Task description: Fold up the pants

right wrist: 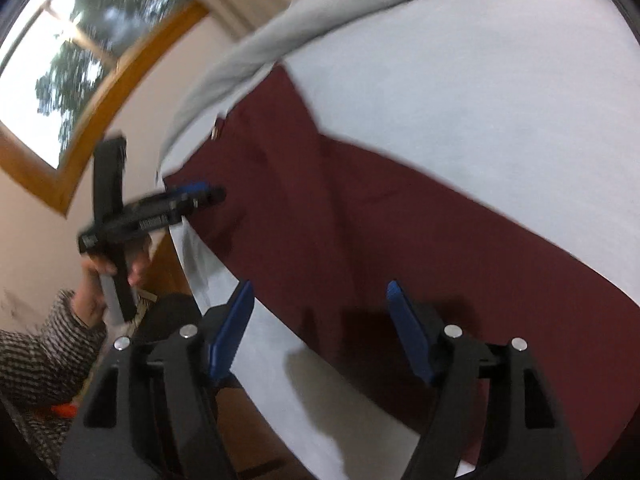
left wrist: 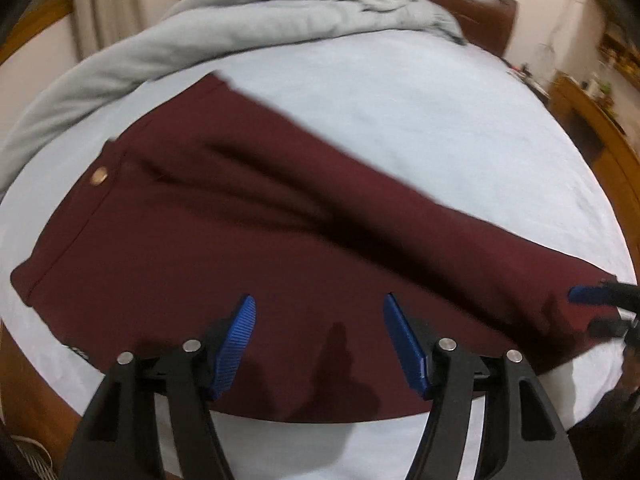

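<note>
Dark red pants (left wrist: 248,216) lie flat on a pale blue bed sheet (left wrist: 420,112), waistband with a brass button (left wrist: 97,177) at the left, legs running to the right. My left gripper (left wrist: 320,312) is open and empty above the near edge of the pants. My right gripper (right wrist: 320,296) is open and empty above the leg part of the pants (right wrist: 360,216). The right gripper's blue tip also shows at the far right of the left wrist view (left wrist: 592,294), and the left gripper shows in the right wrist view (right wrist: 196,196) near the waistband.
A grey blanket (left wrist: 240,12) lies bunched along the far side of the bed. A dark headboard (left wrist: 472,12) and wooden furniture (left wrist: 592,120) stand behind. A wood-framed window (right wrist: 80,60) is on the wall at left.
</note>
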